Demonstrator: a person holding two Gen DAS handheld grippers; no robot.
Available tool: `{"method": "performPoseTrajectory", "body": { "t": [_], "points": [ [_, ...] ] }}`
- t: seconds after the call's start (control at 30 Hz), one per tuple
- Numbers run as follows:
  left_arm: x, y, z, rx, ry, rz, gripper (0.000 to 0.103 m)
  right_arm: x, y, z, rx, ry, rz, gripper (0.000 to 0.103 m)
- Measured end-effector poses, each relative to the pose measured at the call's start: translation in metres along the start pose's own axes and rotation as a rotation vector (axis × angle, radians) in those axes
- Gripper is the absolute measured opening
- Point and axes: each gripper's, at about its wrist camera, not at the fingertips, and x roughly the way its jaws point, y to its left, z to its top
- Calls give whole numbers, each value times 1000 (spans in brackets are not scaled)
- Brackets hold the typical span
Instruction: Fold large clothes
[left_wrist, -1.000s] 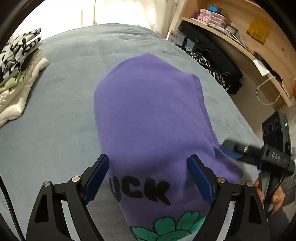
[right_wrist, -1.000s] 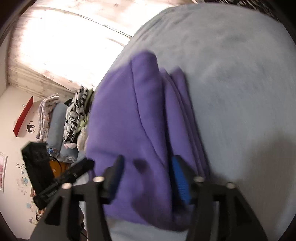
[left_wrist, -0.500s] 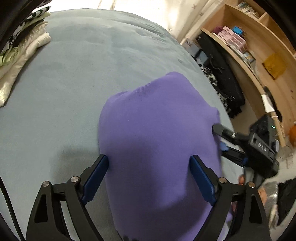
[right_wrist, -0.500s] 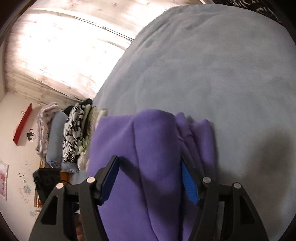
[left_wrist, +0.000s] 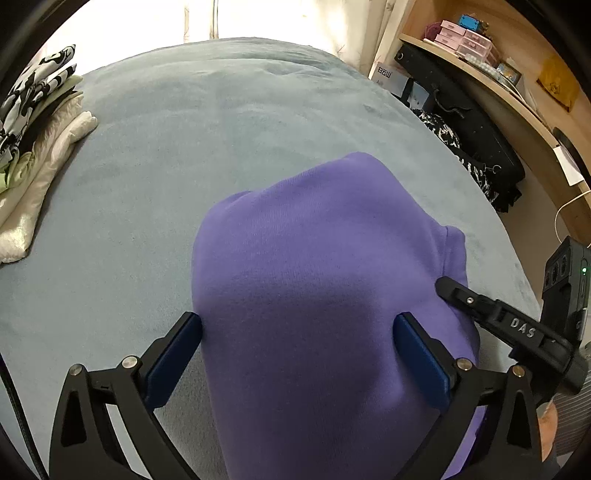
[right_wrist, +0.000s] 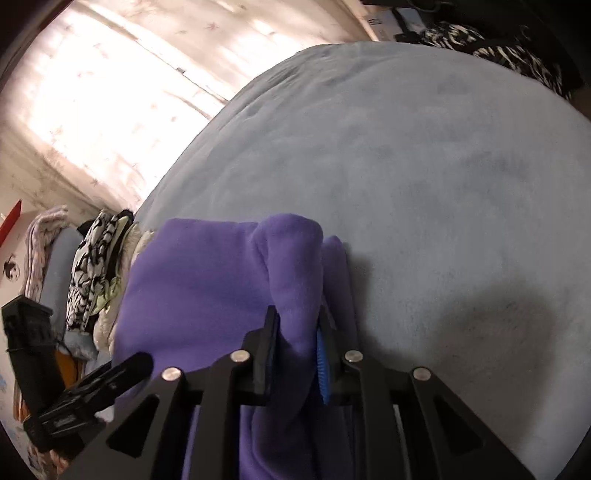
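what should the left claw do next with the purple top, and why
Probably close the left claw on the purple top. Its jaws have been opening and straddle the folded cloth without pinching, while the right claw, just closing, already pinches a ridge of it on the grey bed.

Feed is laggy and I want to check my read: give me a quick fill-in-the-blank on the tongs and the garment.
1. The garment on the bed is coloured ____.
2. The right tongs are ____ on a fold of it.
3. The left tongs stand ____, one finger on each side of it.
4. The pile of folded clothes lies at the bed's ____ edge in the left view.

Missing words: purple; shut; open; left
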Motion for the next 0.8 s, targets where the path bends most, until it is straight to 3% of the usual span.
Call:
{"method": "performPoseTrajectory", "body": {
  "t": [0.27,0.6,0.73,0.77,0.8],
  "points": [
    [6,-9,-4,16,-25,33,103,9,-3,-6,-28,-45,-20,21],
    [1,2,-5,-28,-8,-6,103,6,5,-2,-17,-12,-33,25],
    [-5,5,-6,-47,0,-10,103,1,8,3,-8,27,-41,33],
    [-8,6,-7,-53,0,-8,103,-1,9,4,-3,33,-51,38],
    [-10,6,-7,-58,-3,-6,103,-3,9,5,0,40,-71,50]
  ]
}}
